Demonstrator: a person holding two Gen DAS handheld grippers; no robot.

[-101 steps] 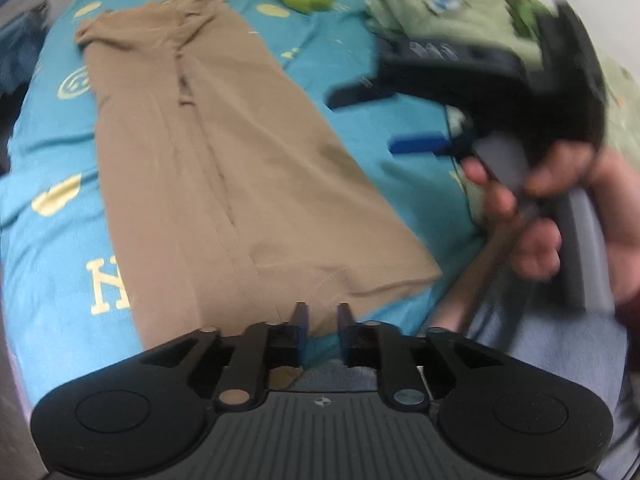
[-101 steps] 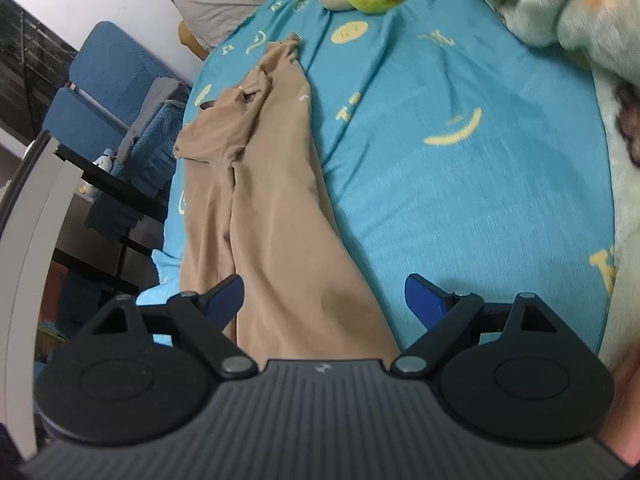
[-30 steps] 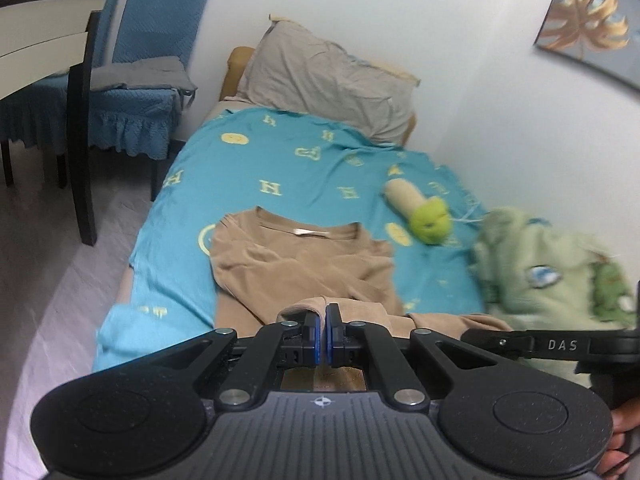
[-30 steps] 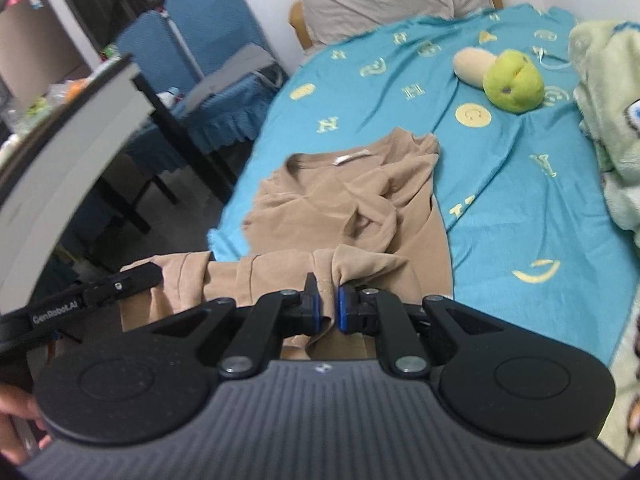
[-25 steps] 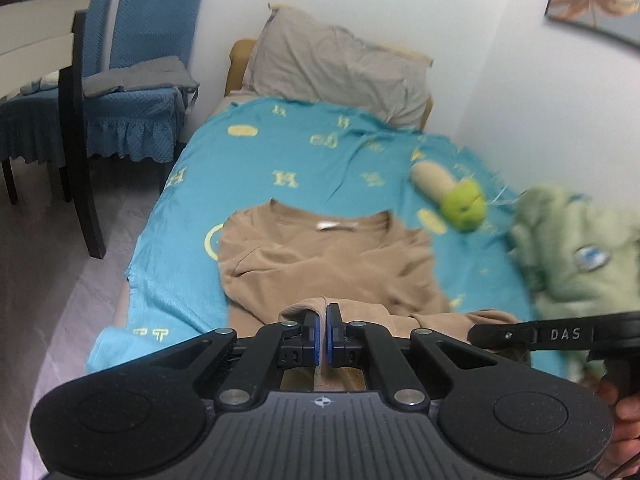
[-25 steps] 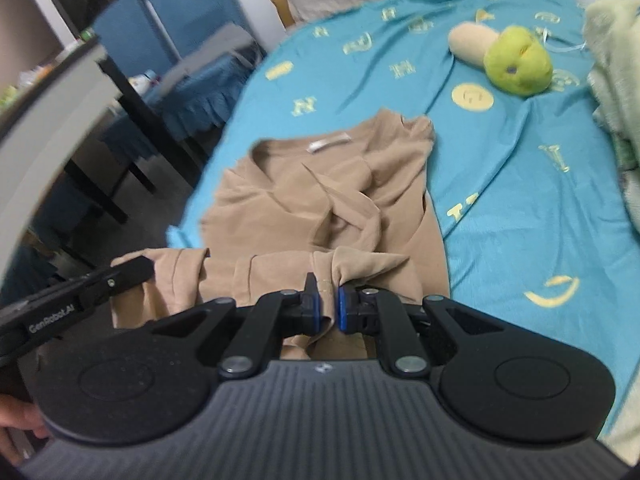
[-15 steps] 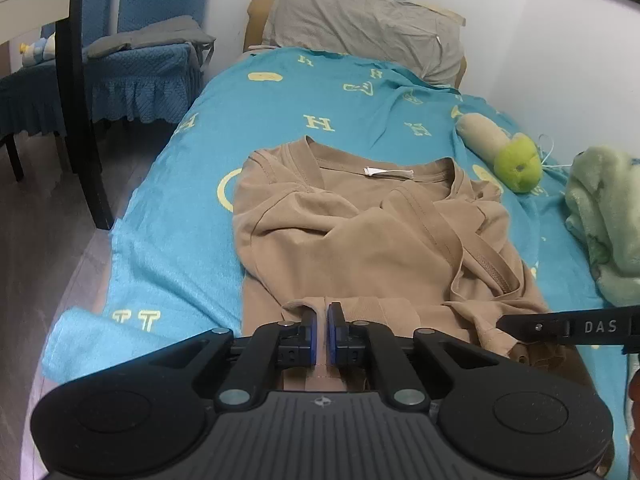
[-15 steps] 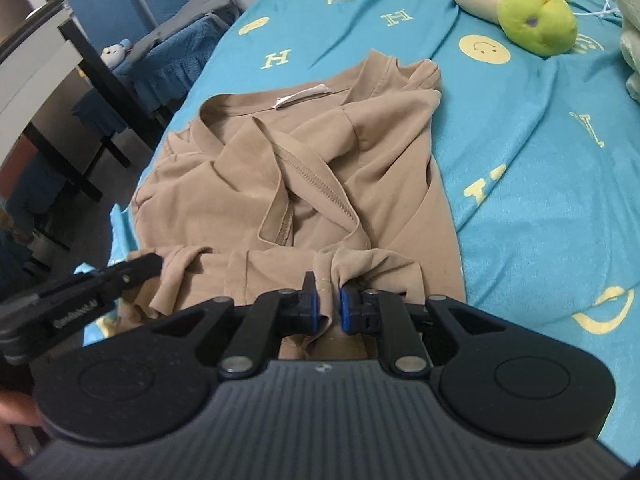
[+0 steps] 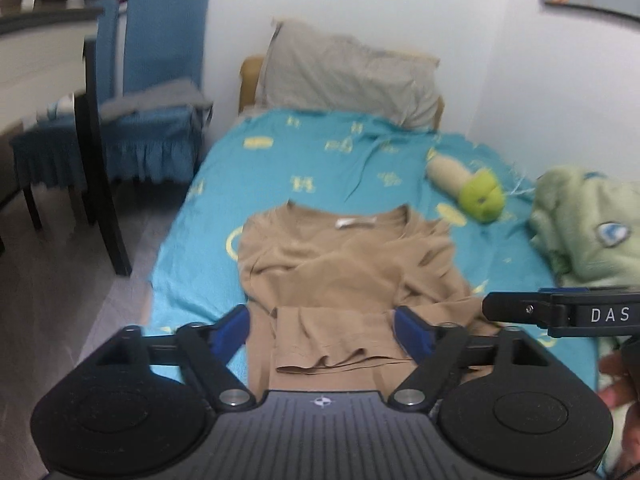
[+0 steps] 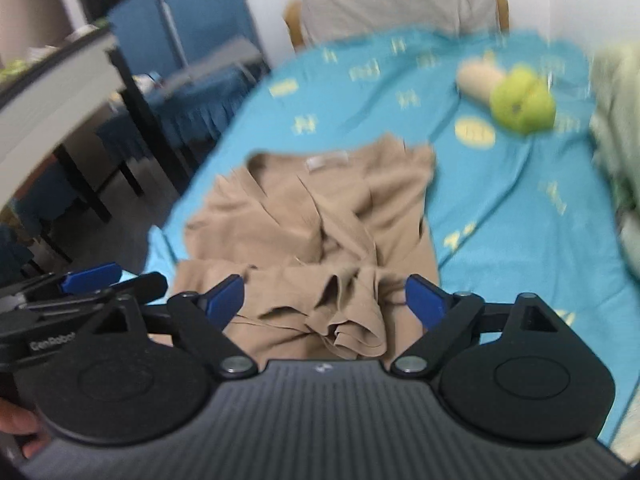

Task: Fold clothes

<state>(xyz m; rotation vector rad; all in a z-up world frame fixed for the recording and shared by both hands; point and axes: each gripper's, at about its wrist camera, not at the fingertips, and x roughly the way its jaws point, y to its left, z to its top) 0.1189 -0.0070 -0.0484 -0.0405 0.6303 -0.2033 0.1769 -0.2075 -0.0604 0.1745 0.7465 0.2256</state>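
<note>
- The left gripper (image 9: 322, 327) stood with jaws spread wide, holding nothing.
- The tan shirt (image 9: 344, 276) lay on the teal bedsheet (image 9: 320, 164), collar toward the pillow (image 9: 352, 76), hem bunched nearest the grippers.
- The right gripper (image 10: 325, 298) was likewise spread wide above the hem.

A tan long-sleeved top (image 9: 340, 268) lies on the bed (image 9: 320, 168), over its teal sheet with yellow letters and smileys. The neckline, with a small white label inside it, points toward the pillow end. Both sleeves are folded in across the chest and cross in loose creases. The lower hem is folded up over the body and lies in a rumpled, slightly bunched band at the near edge. In the right wrist view the same top (image 10: 320, 216) is blurred, with its hem wrinkled into small folds.
</note>
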